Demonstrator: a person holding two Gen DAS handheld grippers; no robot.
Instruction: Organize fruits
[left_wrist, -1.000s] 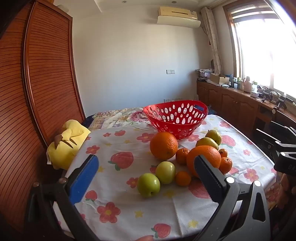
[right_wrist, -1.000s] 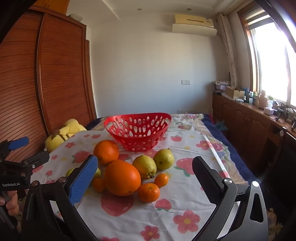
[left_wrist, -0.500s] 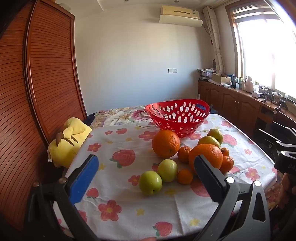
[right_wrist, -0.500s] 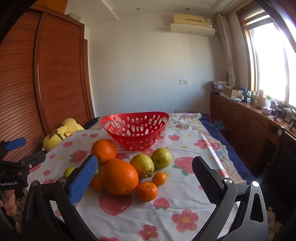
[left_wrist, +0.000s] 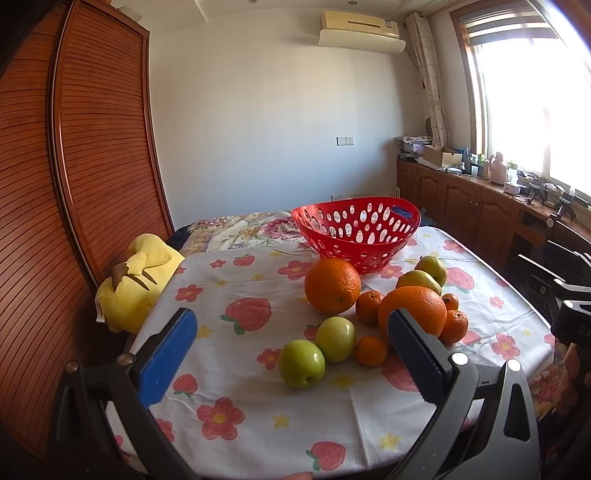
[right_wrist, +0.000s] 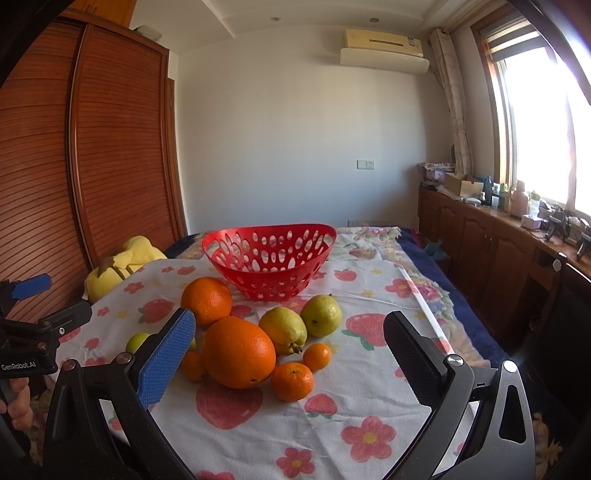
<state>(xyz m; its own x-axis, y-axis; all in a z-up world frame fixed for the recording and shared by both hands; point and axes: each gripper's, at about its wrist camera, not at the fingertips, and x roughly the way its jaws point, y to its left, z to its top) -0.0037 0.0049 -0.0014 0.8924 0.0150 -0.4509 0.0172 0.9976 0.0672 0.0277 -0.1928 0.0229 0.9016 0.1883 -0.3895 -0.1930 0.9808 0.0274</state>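
A red perforated basket (left_wrist: 356, 230) (right_wrist: 269, 253) stands empty at the far side of the flowered tablecloth. In front of it lie loose fruits: two big oranges (left_wrist: 332, 285) (right_wrist: 239, 352), two green apples (left_wrist: 302, 363), two yellow-green pears (right_wrist: 283, 329), and several small mandarins (right_wrist: 292, 381). My left gripper (left_wrist: 291, 341) is open and empty, held short of the apples. My right gripper (right_wrist: 288, 341) is open and empty, held short of the near big orange and mandarins.
A yellow plush toy (left_wrist: 138, 282) lies at the table's left edge against a wooden slatted wardrobe (left_wrist: 74, 184). Wooden cabinets with clutter (right_wrist: 491, 236) run along the right wall under the window. The other gripper shows at the left edge of the right wrist view (right_wrist: 33, 332).
Both grippers have drifted slightly back and up; the fruits sit a little lower and farther in view. Nothing on the table moved.
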